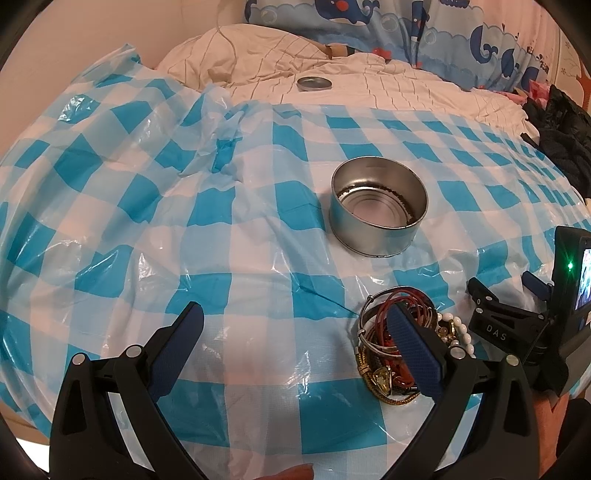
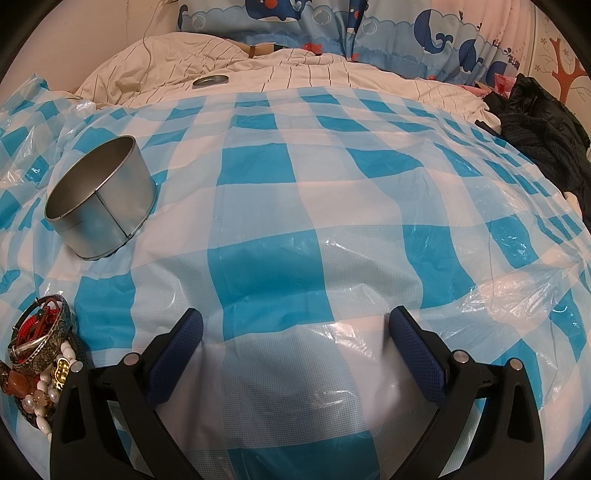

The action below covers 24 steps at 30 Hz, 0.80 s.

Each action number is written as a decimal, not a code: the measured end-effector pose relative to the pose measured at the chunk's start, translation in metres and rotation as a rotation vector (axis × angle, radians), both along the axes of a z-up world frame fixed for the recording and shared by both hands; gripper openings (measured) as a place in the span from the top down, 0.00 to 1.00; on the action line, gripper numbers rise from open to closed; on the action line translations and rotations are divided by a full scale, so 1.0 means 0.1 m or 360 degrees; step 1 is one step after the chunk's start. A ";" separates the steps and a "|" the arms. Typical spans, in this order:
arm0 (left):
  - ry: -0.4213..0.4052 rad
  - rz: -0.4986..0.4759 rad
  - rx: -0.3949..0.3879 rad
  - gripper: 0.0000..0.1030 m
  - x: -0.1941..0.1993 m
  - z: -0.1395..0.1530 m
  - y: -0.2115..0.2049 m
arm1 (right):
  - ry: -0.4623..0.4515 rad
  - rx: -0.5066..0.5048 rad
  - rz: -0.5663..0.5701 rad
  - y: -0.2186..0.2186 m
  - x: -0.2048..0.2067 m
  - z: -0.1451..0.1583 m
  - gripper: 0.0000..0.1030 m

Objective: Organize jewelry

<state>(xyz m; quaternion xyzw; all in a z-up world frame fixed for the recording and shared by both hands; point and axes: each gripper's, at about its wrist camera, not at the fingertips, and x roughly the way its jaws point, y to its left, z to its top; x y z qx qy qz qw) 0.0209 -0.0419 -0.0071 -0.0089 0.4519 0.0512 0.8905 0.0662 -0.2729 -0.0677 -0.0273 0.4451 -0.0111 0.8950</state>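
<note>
both grippers, left gripper (image 1: 295,343) and right gripper (image 2: 295,339), spread wide, holding nothing. jewelry pile (image 1: 402,343) unsorted beside the open tin (image 1: 378,210). likely next: grab one piece, drop into tin.

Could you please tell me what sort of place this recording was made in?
Most likely a bedroom, with a bed as the work surface. A striped duvet and whale-print bedding lie behind a checked plastic sheet that holds a metal tin and a jewelry pile.
</note>
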 end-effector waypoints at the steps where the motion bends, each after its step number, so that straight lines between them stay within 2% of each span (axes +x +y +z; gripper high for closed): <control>1: 0.0001 -0.0001 0.0000 0.07 0.00 0.00 0.00 | 0.0000 0.0000 0.0000 0.00 0.00 0.01 0.07; 24: 0.0011 -0.0010 0.0021 0.07 -0.01 -0.03 -0.06 | -0.0001 -0.0006 0.0000 0.01 0.00 0.01 0.07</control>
